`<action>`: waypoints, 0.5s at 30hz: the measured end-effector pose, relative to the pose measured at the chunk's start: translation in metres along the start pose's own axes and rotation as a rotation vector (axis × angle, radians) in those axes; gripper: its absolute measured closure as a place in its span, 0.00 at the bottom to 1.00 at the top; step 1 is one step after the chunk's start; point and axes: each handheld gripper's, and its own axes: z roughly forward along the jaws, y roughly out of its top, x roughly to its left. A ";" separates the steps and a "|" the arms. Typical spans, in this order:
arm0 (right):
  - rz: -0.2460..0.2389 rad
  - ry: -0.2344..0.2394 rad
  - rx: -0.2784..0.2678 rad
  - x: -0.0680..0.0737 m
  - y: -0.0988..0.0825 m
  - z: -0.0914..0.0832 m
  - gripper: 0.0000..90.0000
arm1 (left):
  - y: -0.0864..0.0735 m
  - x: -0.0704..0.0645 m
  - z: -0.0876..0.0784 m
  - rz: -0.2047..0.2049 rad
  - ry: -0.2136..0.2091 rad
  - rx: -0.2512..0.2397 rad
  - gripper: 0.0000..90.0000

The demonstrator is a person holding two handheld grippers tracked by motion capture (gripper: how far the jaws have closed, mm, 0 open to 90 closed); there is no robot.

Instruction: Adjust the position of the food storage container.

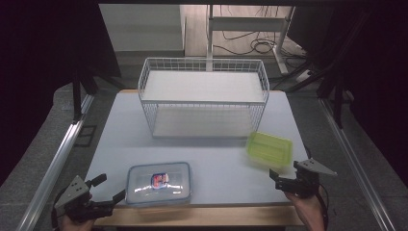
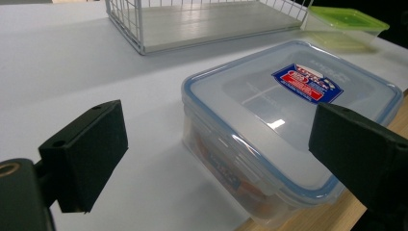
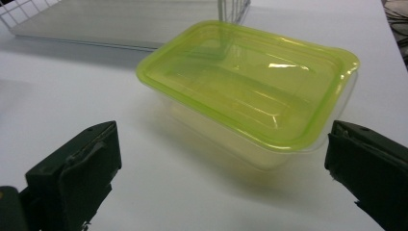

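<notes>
We are working from the near edge of the table [image 1: 115,144] outward. The left gripper [image 1: 107,189] is standing at the near left corner with its jaws spread wide and nothing between the pads. Just beside it, the clear box [image 1: 159,183] with the blue-rimmed lid is sitting at the near edge, and in the left gripper view one jaw is overlapping its near corner [image 2: 269,202]. We are judging this box stiff, smooth and slippery; something orange-red is showing through its wall, so it may carry some weight. We are advising a grip across the short sides, below the lid rim, where the latches give the pads a ledge.

The right gripper [image 1: 283,177] is hovering at the near right corner, jaws equally wide and empty. Directly ahead of it the green-lidded tub [image 1: 269,148] is resting near the right edge. We are judging it thin-walled, light and apparently empty; it is likely to flex, so we are recommending a gentle grip under the lid lip [image 3: 288,139].

A red-and-blue label [image 2: 308,83] is sitting on the clear lid; its writing is too small to read.

The wire rack [image 1: 204,98] is standing toward the far edge, both shelves bare.
</notes>
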 end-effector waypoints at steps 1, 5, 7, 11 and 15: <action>0.007 0.008 -0.004 0.000 0.000 0.000 0.00 | 0.000 -0.001 0.001 0.003 0.000 -0.001 0.07; 0.011 0.006 0.003 0.001 0.001 0.000 0.00 | -0.001 -0.001 0.003 0.009 0.000 0.002 0.06; 0.004 0.003 0.015 0.000 0.001 0.000 0.00 | -0.001 0.000 0.003 0.006 0.000 0.003 0.06; 0.007 -0.011 0.035 0.000 0.001 0.000 0.00 | -0.001 0.001 0.003 -0.006 0.005 0.005 0.04; -0.002 -0.019 0.052 0.002 0.001 0.001 0.05 | -0.001 0.001 0.004 -0.004 0.011 0.010 0.04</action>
